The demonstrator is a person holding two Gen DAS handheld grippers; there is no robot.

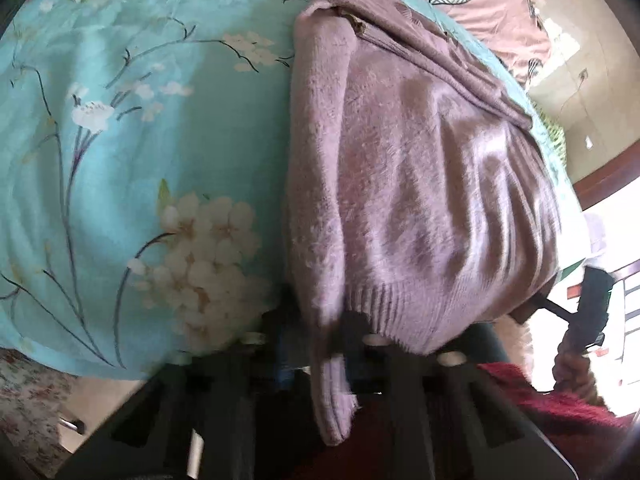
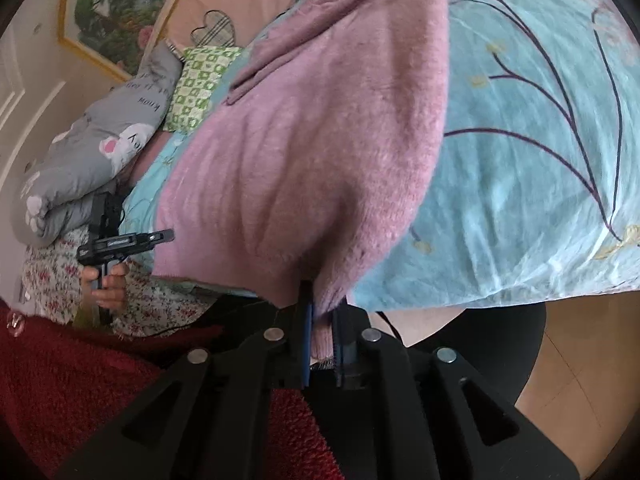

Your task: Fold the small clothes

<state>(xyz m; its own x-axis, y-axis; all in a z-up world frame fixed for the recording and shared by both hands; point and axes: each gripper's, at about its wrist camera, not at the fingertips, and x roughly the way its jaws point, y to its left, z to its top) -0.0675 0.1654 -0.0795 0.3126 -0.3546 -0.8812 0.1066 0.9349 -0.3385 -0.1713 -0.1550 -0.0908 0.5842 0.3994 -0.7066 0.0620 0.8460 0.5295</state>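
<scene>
Left wrist view: the left gripper [image 1: 320, 340] pinches the pink sweater [image 1: 420, 184] at its hem on the floral bedspread [image 1: 120, 140]; right wrist view: the right gripper [image 2: 322, 344] clamps the other corner — lift both evenly, hem taut.

Both grippers pinch the mauve sweater's [image 2: 304, 152] near hem, the left gripper [image 1: 320, 336] at one corner, the right gripper [image 2: 322, 340] at the other, pointing downward.
</scene>
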